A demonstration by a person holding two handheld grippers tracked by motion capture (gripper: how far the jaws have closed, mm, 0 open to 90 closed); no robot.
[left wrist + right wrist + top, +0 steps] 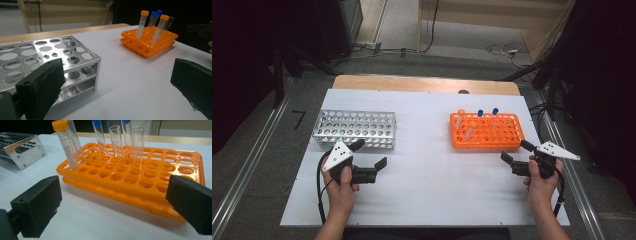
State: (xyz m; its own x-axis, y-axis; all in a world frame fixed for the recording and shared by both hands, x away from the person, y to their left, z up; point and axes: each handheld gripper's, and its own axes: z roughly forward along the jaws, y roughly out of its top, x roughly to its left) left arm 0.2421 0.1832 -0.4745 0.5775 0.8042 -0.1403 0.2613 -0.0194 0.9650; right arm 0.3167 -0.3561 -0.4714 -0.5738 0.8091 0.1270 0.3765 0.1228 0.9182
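The left gripper [371,153] sits with its jaws spread wide and nothing between them, just in front of the perforated metal tube rack [356,129]. The right gripper [517,151] is equally spread and bare, close to the near right corner of the orange plastic tube rack [486,132]. Capped and uncapped clear tubes [117,147] stand in it; their lower ends are hidden inside the holes. The white table [432,175] carries both racks.

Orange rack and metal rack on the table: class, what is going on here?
A person holds a claw in each hand over a white table. Both are open and empty. The right claw sits just in front of the orange rack, which holds several tubes, some capped, some open. The left claw is near the metal rack, whose holes look empty. Nothing is gripped yet.
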